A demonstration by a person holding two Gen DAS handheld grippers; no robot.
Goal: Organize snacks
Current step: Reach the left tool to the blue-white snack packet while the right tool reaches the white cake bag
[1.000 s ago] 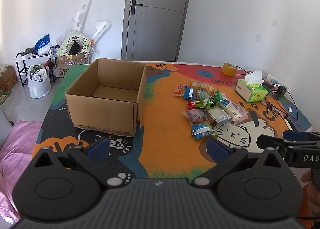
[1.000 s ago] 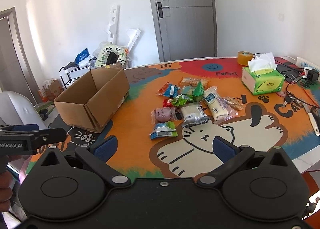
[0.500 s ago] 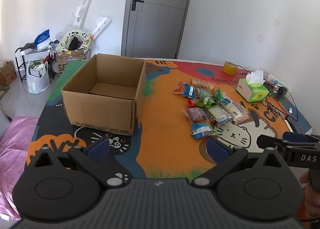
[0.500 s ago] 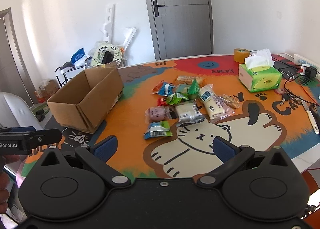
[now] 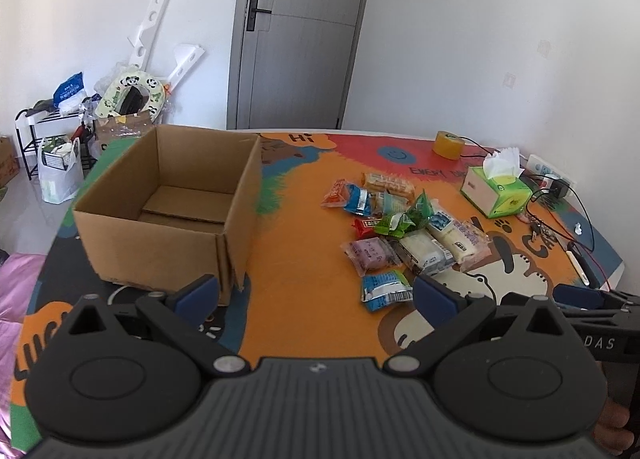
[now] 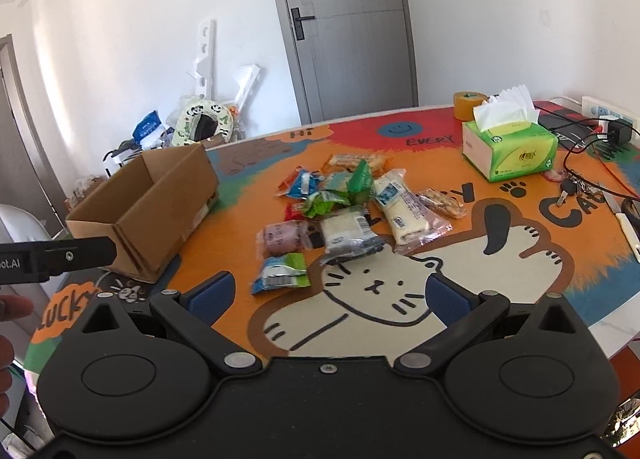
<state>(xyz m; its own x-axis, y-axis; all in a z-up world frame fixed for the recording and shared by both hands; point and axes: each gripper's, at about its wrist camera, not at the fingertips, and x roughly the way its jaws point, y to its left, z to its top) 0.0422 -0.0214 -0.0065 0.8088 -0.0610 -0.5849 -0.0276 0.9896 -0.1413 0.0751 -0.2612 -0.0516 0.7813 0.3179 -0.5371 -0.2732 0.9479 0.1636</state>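
Observation:
An empty open cardboard box (image 5: pixel 168 215) (image 6: pixel 156 207) stands on the left of the colourful table mat. To its right lies a pile of wrapped snacks (image 5: pixel 404 235) (image 6: pixel 344 211); the nearest is a blue and green packet (image 5: pixel 386 291) (image 6: pixel 282 273). My left gripper (image 5: pixel 316 299) hovers open above the near table edge, between the box corner and that packet, holding nothing. My right gripper (image 6: pixel 328 297) is open too, empty, just short of the blue and green packet. Each gripper's side shows at the edge of the other view.
A green tissue box (image 6: pixel 510 149) (image 5: pixel 496 191), a roll of yellow tape (image 6: pixel 468 105), keys (image 6: pixel 572 189) and cables with a power strip (image 6: pixel 604 119) sit at the right of the table. A door and floor clutter are behind.
Both grippers have moved forward toward the table; the box and the snacks look larger and closer. Both stay open and nothing on the table has moved.

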